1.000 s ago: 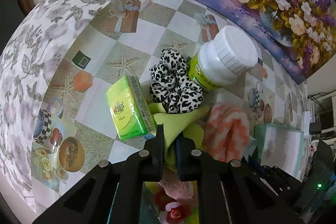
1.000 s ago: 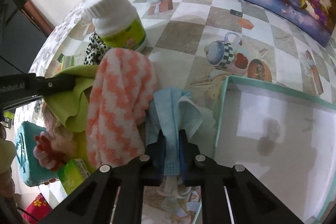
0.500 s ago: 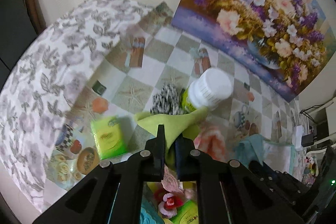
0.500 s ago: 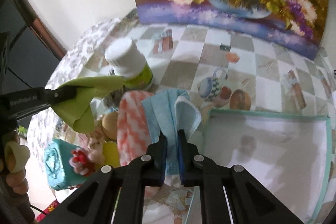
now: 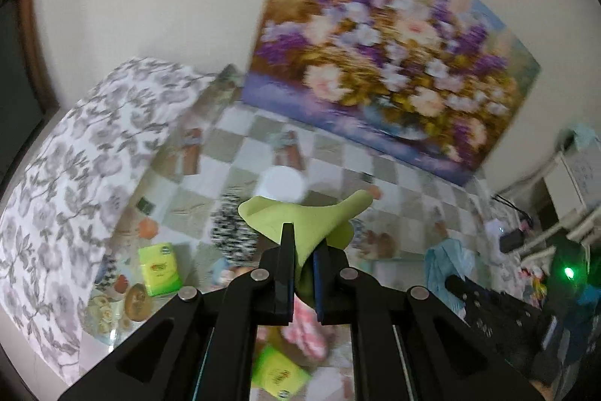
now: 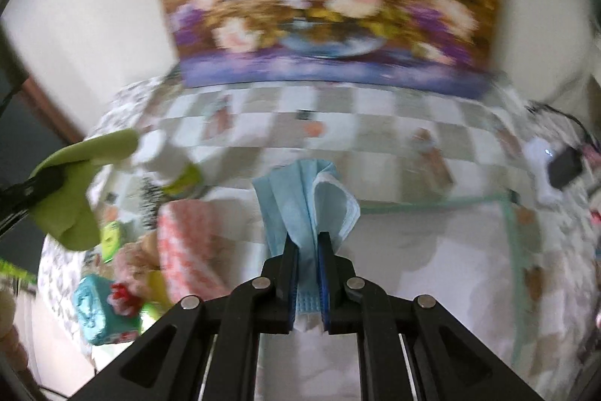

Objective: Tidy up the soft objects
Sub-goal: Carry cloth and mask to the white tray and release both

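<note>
- Gripping a green cloth (image 5: 300, 220) in my left gripper (image 5: 303, 250), I have the jaws clamped on its lower fold; it fans up and out beyond the fingertips, its long axis running roughly left to right, with one pointed corner aimed up to the right.
- From the right wrist view the same cloth (image 6: 75, 190) hangs in the air at far left, off the table.
- My right gripper (image 6: 308, 250) is closed on a blue face mask (image 6: 304, 198), pinched between both fingers near its lower edge.
- The mask stands folded lengthwise, its long axis in line with my fingers, the free end rising past the tips and spreading to either side.
- Below the mask lies a white tray with a teal rim (image 6: 511, 243), to the right of the pile.
- On the checked tablecloth (image 5: 338, 160) below sit a pink-and-white towel (image 6: 188, 243), a black-and-white scrunchie (image 5: 233, 232), a white-capped bottle (image 5: 281, 183) and a green tissue pack (image 5: 159, 267).
- Everything is motion-blurred; finer detail I cannot tell.
</note>
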`<state>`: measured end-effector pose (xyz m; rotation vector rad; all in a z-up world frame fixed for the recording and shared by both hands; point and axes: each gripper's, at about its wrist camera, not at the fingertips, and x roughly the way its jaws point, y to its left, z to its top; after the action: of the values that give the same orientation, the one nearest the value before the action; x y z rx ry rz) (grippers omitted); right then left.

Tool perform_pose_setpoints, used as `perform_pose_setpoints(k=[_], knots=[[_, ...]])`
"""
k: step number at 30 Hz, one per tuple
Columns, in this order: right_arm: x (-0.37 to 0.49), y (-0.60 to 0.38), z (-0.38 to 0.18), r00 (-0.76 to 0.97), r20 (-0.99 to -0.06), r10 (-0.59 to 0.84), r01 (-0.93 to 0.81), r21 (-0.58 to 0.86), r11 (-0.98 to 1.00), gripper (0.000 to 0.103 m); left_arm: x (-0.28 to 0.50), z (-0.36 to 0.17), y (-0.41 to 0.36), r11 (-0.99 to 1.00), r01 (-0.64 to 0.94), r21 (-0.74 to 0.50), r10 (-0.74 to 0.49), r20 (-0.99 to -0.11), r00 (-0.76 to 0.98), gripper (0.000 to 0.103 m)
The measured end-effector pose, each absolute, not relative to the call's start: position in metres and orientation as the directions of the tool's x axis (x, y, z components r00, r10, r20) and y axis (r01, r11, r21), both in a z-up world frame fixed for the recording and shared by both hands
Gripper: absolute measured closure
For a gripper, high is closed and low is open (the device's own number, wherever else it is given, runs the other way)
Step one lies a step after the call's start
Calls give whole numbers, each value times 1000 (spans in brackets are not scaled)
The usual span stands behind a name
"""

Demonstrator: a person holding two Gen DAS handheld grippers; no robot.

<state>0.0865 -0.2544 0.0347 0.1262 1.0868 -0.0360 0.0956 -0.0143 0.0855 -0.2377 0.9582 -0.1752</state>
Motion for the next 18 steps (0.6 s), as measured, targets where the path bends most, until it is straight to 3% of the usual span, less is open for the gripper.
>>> perform_pose_setpoints(k=[10,18], knots=[[58,-373,31,387,-913,-130,391,34,920,93,72,68,-135,907,306,-290,-403,-807,432,95],[32,-430,22,358,-924,-137,504,68,861,93,50,22,-213,861,429,-272,-421,-855,303,95]])
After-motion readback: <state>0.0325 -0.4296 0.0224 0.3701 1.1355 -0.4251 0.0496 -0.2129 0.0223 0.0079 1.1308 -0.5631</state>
